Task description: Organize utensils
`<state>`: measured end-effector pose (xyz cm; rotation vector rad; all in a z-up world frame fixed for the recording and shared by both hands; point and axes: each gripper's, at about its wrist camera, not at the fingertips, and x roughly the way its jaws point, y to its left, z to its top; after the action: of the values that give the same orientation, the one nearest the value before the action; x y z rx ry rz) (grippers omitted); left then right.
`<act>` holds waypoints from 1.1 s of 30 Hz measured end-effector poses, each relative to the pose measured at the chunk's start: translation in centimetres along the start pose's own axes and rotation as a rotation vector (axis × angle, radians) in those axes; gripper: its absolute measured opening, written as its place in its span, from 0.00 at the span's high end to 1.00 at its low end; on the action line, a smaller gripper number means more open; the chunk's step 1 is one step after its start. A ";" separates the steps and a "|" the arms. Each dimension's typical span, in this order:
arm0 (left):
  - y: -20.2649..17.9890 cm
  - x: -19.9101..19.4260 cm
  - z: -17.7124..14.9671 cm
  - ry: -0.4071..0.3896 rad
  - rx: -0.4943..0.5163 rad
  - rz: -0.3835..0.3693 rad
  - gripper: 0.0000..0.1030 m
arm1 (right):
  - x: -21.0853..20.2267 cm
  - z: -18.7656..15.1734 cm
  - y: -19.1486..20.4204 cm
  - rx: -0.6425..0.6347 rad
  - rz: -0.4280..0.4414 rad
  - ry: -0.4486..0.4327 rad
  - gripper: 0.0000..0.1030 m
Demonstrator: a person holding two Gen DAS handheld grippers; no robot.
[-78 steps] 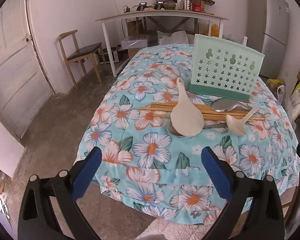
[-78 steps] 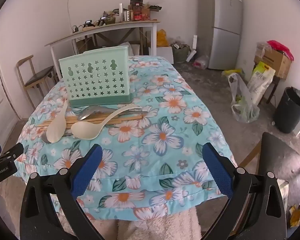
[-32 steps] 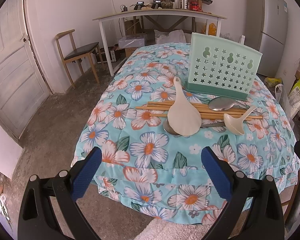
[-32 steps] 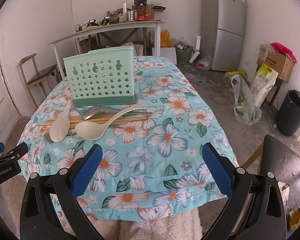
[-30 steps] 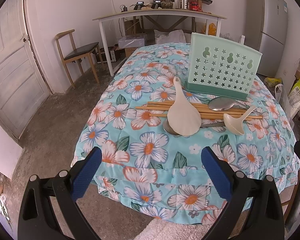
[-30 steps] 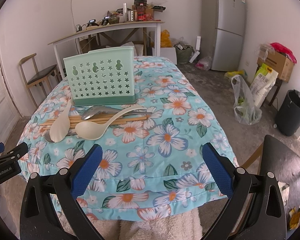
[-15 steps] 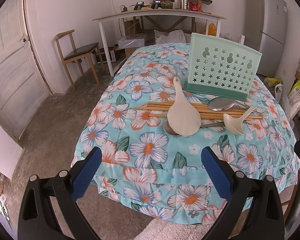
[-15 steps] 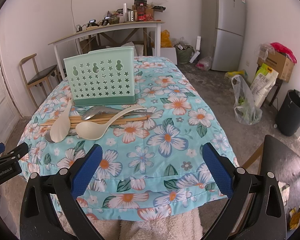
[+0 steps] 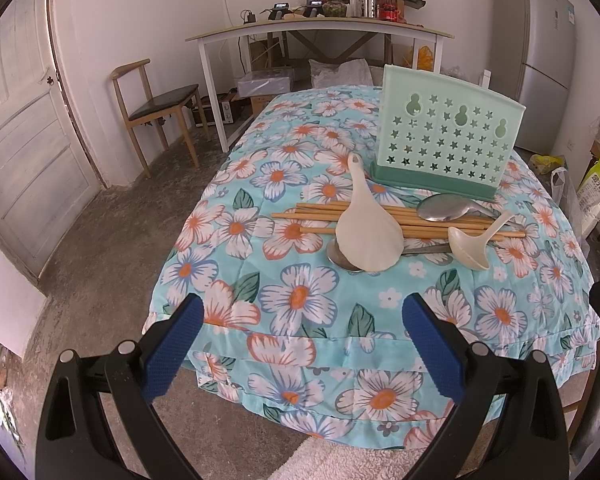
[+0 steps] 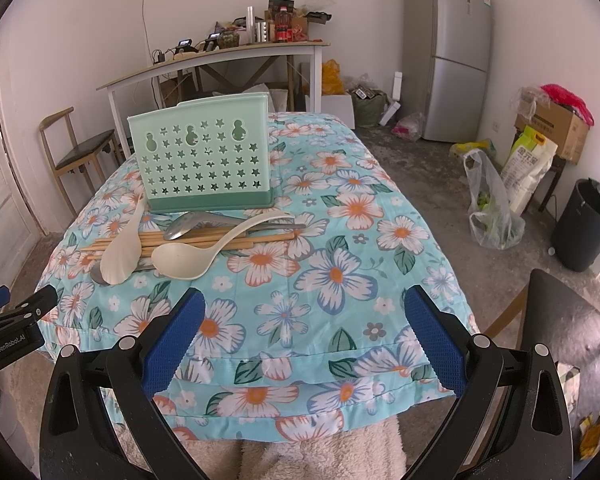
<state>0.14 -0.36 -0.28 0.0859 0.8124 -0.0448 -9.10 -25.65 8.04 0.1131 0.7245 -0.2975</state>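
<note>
Both tongs empty, spread wide. Your left tongs and right tongs hang off the near edge of the tabletop, well apart from the utensils.

Nothing sorted yet, by the look of it. No handles show above the rim of the green holder, which stands upright at the far side of the pile, star-punched face toward you.

The pile lies just in front of the holder:
- wooden chopsticks, a bundle lying crosswise on the floral cloth
- flat white rice paddle, resting on top of the chopsticks, handle pointing toward the holder
- white ladle, bowl nearest your right tongs, handle slanting up over the chopsticks
- metal spoon, on the holder side of the bundle
- a second metal spoon, mostly hidden under the paddle

Step in hand, as I judge it: the approach, before the first pick.

Next move: reach in over the cloth and take a top piece first. The paddle or the ladle is free; the chopsticks are pinned under both. Narrow the tongs on a handle, not a bowl. Expect the chopsticks to roll if disturbed.
</note>
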 end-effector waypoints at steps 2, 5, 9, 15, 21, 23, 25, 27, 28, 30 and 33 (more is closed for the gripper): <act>0.0 0.0 0.0 0.000 0.001 -0.001 0.06 | 0.0 0.0 0.0 0.000 0.000 0.000 0.08; 0.0 0.0 0.0 0.002 0.000 0.000 0.06 | 0.0 0.1 0.1 0.000 0.000 0.001 0.08; 0.1 0.4 0.1 0.009 0.001 0.004 0.06 | 0.2 0.2 0.2 -0.001 0.003 0.002 0.08; -0.3 1.7 0.4 0.022 0.014 -0.001 0.06 | 1.2 0.7 1.0 -0.016 0.020 0.005 0.08; -0.6 3.2 1.1 0.014 0.041 -0.018 0.06 | 3.0 1.4 2.2 -0.047 0.044 -0.004 0.08; -0.6 3.7 1.3 0.004 0.052 -0.030 0.06 | 3.7 1.5 2.6 -0.056 0.055 -0.006 0.08; -0.7 4.2 1.5 -0.007 0.063 -0.044 0.06 | 4.4 1.5 2.9 -0.069 0.069 -0.007 0.08; -0.8 4.8 1.8 -0.021 0.081 -0.072 0.06 | 5.2 1.2 3.4 -0.091 0.093 -0.004 0.08; -0.9 5.0 1.8 -0.034 0.093 -0.092 0.06 | 5.7 1.1 3.6 -0.102 0.104 -0.001 0.08; -1.1 5.4 1.9 -0.048 0.113 -0.114 0.06 | 6.6 0.7 4.1 -0.125 0.128 0.008 0.08; -1.8 6.1 2.1 -0.070 0.154 -0.149 0.06 | 8.1 -0.2 4.7 -0.157 0.171 0.027 0.08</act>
<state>5.71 -2.34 -3.41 0.1685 0.7432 -0.2503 -2.06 -23.03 2.54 0.0301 0.7569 -0.0753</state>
